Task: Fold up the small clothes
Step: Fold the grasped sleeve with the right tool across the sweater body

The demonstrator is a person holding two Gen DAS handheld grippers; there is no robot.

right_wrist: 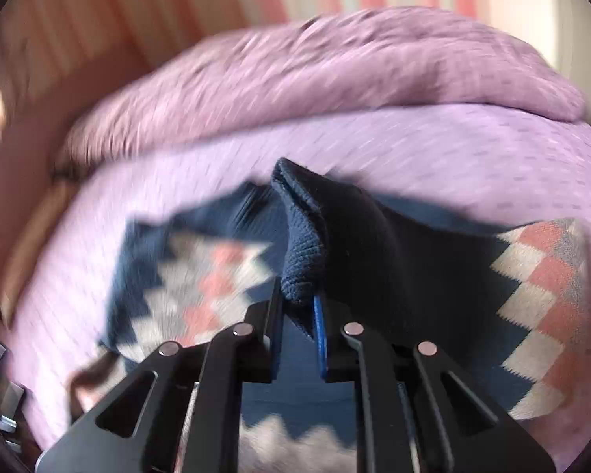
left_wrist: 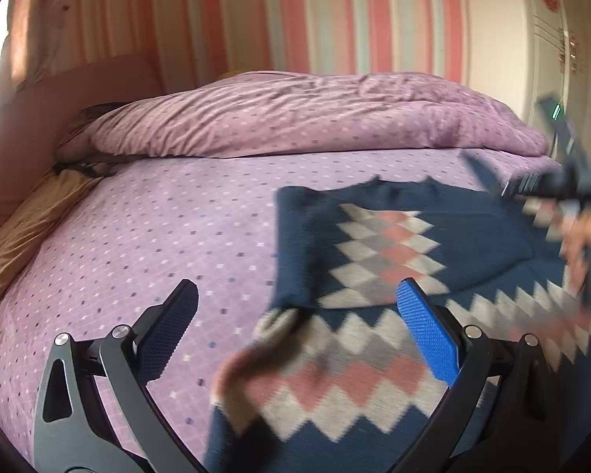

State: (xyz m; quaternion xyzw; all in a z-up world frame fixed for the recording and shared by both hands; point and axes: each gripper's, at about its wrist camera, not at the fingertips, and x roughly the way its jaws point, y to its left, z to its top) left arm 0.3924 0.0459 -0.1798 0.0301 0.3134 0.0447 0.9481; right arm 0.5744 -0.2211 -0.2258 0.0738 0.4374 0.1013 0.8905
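Item: navy diamond-pattern sweater (left_wrist: 378, 260), spread on lilac bed sheet (left_wrist: 157, 236); right gripper (right_wrist: 298, 299) pinching a navy fold, left gripper (left_wrist: 299, 323) spread, holding nothing; risk judged: thick knit slipping from pinch mid-carry, leaving fold crooked.

A bed (left_wrist: 157, 236) covered in a lilac sheet dotted with small squares is seen. A rumpled duvet (left_wrist: 295, 114) in a darker purple dotted print is piled along the far edge. A tan pillow (left_wrist: 23, 236) is laid at the left edge, with something dark tucked just behind it, too blurred to be told. A navy knit sweater (left_wrist: 374, 244) with a pink, grey and white diamond pattern is spread on the near right part, one sleeve folded across it.
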